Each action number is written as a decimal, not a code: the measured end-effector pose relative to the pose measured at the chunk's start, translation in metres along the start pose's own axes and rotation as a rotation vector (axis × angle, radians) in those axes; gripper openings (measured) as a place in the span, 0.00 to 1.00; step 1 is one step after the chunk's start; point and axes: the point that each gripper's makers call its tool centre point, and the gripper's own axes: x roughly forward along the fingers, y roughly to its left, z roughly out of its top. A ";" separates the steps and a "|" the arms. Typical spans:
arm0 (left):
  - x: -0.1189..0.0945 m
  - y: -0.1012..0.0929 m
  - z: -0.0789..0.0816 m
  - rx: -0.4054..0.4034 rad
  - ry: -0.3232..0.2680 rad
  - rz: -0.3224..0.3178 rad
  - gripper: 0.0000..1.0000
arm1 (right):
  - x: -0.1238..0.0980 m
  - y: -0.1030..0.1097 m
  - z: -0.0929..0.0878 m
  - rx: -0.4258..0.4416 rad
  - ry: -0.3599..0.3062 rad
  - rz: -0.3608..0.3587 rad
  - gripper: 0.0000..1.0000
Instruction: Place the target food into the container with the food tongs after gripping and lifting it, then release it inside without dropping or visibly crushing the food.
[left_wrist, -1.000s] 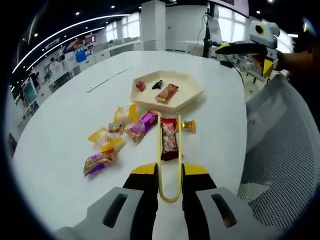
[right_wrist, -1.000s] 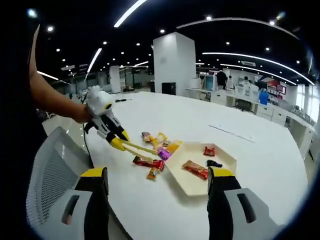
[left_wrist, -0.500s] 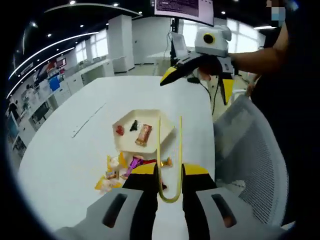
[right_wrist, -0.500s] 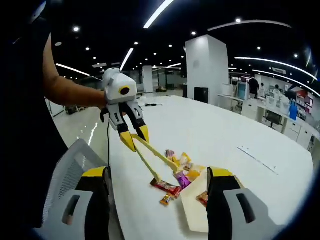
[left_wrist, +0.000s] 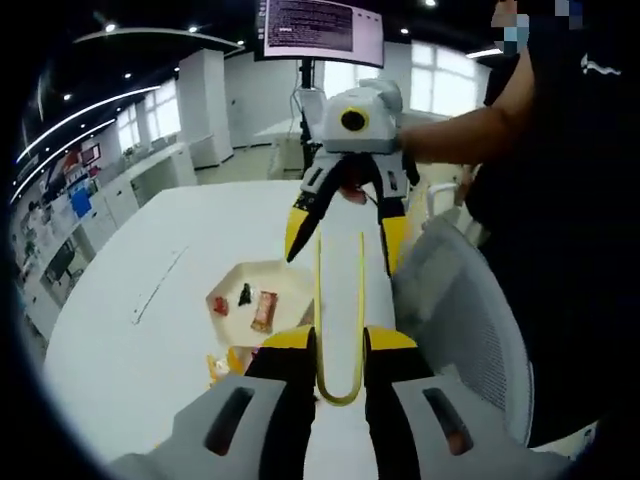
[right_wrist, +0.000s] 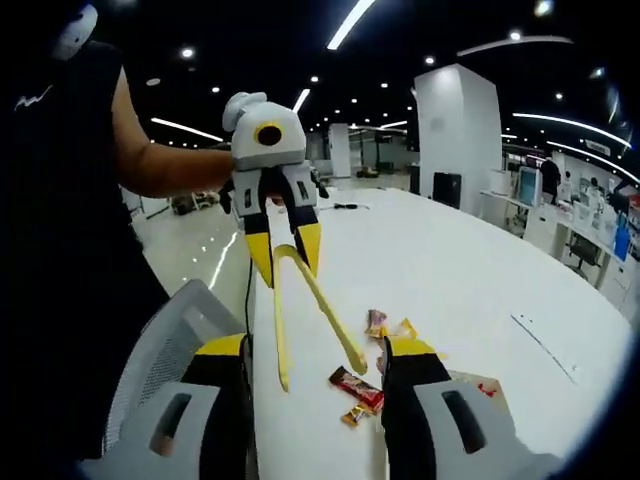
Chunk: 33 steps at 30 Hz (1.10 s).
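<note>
tongs (right_wrist: 300, 300): smooth yellow plastic | table (left_wrist: 130, 370): smooth white, slightly glossy | chair (left_wrist: 460, 330): white mesh | snacks (right_wrist: 358, 388): glossy wrappers | tray (left_wrist: 290, 285): matt cream

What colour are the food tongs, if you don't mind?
The tongs are yellow, clearest in the right gripper view.

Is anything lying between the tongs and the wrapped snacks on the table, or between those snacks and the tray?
Nothing visible does. The left gripper holds the yellow tongs lifted in open air above the table. The wrapped snacks lie on bare tabletop beside the tray, with nothing between them.
</note>
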 end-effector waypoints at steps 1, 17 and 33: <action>-0.001 -0.001 0.002 0.002 -0.001 -0.001 0.13 | 0.000 0.001 0.001 -0.001 -0.001 0.006 0.41; -0.013 0.006 0.036 0.072 -0.172 0.034 0.16 | -0.012 0.011 0.026 0.006 -0.083 0.031 0.09; -0.042 0.003 0.099 -0.134 -0.566 -0.022 0.19 | -0.031 0.016 0.086 0.145 -0.337 0.078 0.06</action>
